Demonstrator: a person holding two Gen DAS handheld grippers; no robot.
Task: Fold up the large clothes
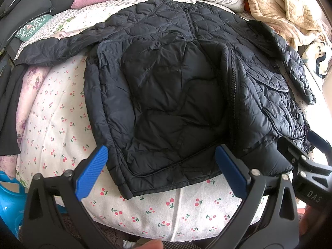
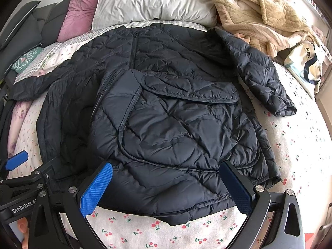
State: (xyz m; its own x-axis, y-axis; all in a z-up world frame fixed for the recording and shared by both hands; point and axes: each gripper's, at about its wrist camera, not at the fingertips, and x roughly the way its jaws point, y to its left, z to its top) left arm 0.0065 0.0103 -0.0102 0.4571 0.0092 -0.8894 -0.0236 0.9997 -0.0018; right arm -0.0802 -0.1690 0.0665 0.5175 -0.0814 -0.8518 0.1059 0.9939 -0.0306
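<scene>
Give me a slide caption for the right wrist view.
Open right gripper poised at the hem of a dark quilted jacket spread on a cherry-print bedspread.

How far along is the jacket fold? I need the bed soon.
Barely begun. Done: the jacket lies spread on the bed, its lower front turned back so the lining shows. In hand: nothing; the left claw and right claw are open at the hem. Left: both sleeves lie out, and the body needs folding.
</scene>
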